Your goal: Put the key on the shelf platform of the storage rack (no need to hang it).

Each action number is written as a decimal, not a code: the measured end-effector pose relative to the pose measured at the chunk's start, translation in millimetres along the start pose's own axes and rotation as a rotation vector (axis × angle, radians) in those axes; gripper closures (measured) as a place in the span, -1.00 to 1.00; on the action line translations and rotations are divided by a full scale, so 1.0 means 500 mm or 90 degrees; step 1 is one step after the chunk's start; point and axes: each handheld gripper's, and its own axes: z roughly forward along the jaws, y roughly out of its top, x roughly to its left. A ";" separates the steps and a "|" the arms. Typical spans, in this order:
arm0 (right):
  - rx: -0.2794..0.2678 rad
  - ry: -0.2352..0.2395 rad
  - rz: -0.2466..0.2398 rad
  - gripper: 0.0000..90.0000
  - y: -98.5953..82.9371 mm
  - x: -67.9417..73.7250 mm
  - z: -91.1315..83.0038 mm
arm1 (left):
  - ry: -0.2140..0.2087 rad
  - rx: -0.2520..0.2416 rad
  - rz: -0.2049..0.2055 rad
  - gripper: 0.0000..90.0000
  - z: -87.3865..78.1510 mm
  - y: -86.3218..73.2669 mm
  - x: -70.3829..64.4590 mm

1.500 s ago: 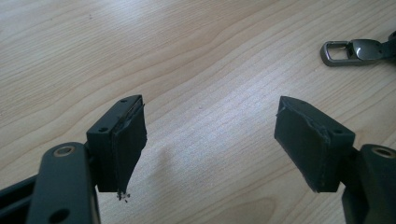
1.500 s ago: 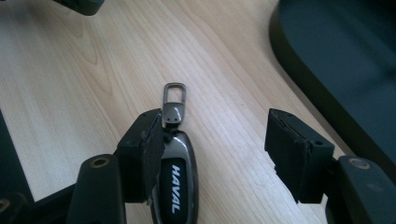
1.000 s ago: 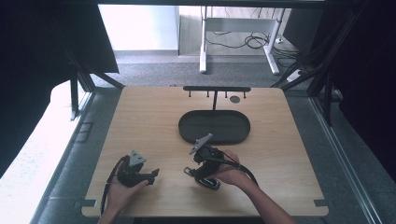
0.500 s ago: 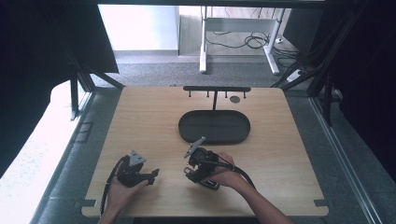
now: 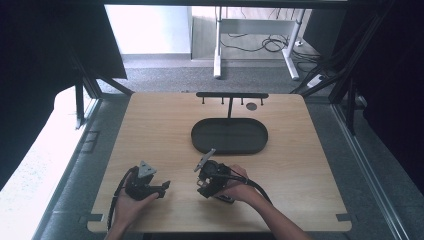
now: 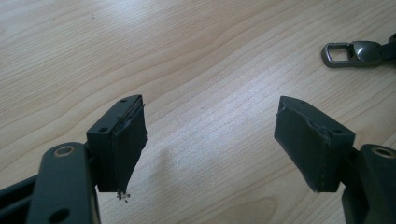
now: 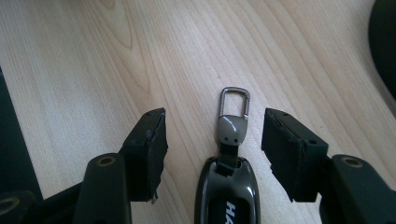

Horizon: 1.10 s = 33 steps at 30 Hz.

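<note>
I am looking at a light wooden table top (image 5: 165, 130) that is lying flat under the high camera. A dark oval shallow tray (image 5: 229, 135) is sitting on its far half, a little right of centre. Just behind the tray, a thin black T-shaped rack with small pegs (image 5: 231, 95) is standing near the far edge. A small dark round disc (image 5: 251, 106) is lying close beside its post. Beyond the table, a white metal desk frame (image 5: 255, 37) is standing on grey carpet, with black cables (image 5: 250, 44) trailing under it.
</note>
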 end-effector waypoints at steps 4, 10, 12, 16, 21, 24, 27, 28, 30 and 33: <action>0.010 0.000 -0.001 -0.10 -0.001 0.002 0.007 | 0.001 0.001 0.000 -0.44 -0.001 0.000 0.000; 0.028 -0.005 0.001 -0.11 -0.014 0.000 0.010 | 0.000 0.003 0.003 -0.44 -0.001 0.000 0.001; 0.037 -0.006 0.008 -0.12 -0.022 -0.001 0.012 | 0.000 0.004 0.004 -0.44 0.000 0.000 0.001; 0.055 -0.014 0.012 -0.12 -0.035 -0.004 0.018 | 0.000 0.003 0.002 -0.44 -0.001 0.000 0.001; 0.074 -0.021 0.023 -0.12 -0.057 -0.012 0.026 | 0.000 0.004 0.003 -0.44 0.000 0.000 0.001; 0.078 -0.023 0.025 -0.11 -0.062 -0.014 0.029 | 0.000 0.006 0.004 -0.44 0.000 0.000 0.001; 0.085 -0.023 0.031 -0.08 -0.068 -0.017 0.032 | 0.001 0.006 0.004 -0.44 0.001 0.000 0.001; 0.085 -0.023 0.030 -0.06 -0.069 -0.018 0.034 | 0.001 0.006 0.004 -0.44 0.001 0.000 0.001; 0.089 -0.019 0.040 -0.01 -0.072 -0.019 0.036 | 0.001 0.006 0.003 -0.44 0.001 0.000 0.001; 0.087 -0.018 0.039 0.06 -0.072 -0.021 0.035 | 0.002 0.007 0.003 -0.44 0.001 -0.001 0.001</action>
